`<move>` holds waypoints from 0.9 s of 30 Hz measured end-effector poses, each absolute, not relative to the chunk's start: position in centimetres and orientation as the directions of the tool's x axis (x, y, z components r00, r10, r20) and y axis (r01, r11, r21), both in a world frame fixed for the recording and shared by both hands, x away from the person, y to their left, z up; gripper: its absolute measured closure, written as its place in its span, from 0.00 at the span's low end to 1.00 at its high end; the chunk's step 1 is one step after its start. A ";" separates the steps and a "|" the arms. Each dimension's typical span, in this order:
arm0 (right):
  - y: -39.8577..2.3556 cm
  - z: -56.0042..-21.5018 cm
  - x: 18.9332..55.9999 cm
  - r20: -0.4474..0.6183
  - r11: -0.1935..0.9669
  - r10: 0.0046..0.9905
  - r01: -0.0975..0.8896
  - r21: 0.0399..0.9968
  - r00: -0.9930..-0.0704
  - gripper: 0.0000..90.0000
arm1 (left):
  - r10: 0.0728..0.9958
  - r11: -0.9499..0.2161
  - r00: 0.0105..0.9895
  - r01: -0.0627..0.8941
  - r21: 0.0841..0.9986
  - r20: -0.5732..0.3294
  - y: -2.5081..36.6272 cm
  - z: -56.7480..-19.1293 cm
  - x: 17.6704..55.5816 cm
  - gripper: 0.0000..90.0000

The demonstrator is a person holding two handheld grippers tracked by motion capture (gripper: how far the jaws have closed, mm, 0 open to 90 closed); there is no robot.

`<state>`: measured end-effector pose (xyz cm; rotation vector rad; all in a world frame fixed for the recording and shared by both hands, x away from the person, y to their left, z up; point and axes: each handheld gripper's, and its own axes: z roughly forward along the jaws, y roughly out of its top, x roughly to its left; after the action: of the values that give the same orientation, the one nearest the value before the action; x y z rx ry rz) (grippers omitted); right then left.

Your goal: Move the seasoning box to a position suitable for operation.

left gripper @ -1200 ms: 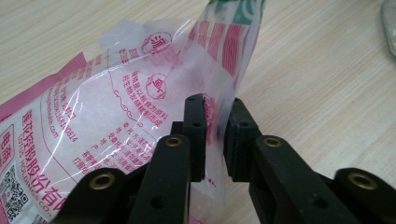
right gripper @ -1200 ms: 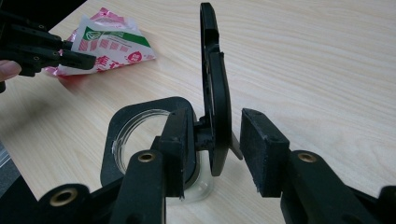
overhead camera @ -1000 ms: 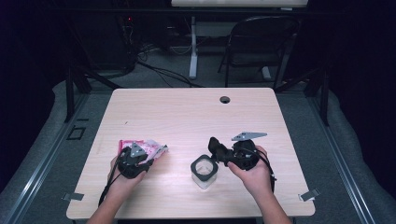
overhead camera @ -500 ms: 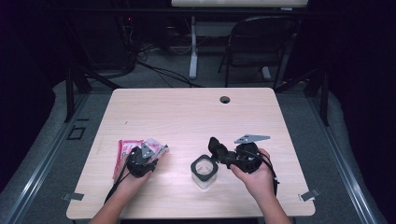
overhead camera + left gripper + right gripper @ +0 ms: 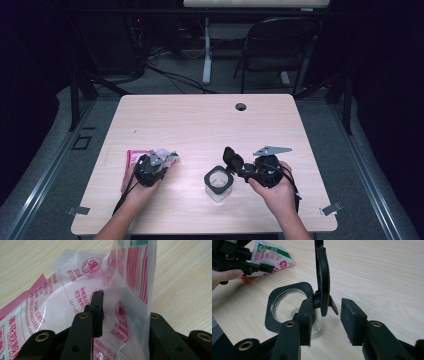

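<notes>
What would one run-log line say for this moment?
left gripper: closing on pink-printed clear plastic bag | right gripper: open at flip-lid glass jar

Left gripper (image 5: 159, 161) jaws have just been closing, with the plastic seasoning packet (image 5: 82, 297) between them; in the left gripper view film lies against both jaws. In the high view the left hand (image 5: 137, 187) sits slightly nearer the table's front edge than a second ago.
</notes>
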<state>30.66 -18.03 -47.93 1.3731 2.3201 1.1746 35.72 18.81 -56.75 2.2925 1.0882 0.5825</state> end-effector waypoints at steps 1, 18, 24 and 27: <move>-18.1 -47.9 30.6 0.213 0.252 0.810 0.652 0.715 -0.547 0.69 | 0.799 -0.531 0.584 0.572 0.625 0.144 18.9 -56.7 35.8 0.81; -18.2 -48.0 30.5 0.211 0.249 0.813 0.652 0.716 -0.543 0.69 | 0.819 -0.433 0.574 0.625 0.649 -0.006 20.6 -56.2 36.6 0.99; -18.4 -48.0 30.5 0.207 0.254 0.813 0.651 0.715 -0.544 0.69 | 0.818 -0.424 0.574 0.637 0.644 -0.029 20.8 -55.9 36.7 1.00; -18.4 -48.0 30.5 0.212 0.247 0.815 0.654 0.715 -0.540 0.69 | 0.815 -0.422 0.579 0.641 0.642 -0.043 20.9 -55.8 36.8 1.00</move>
<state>30.47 -18.41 -48.01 1.3840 2.3129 1.1686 36.76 20.88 -55.79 2.1935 1.1541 0.3663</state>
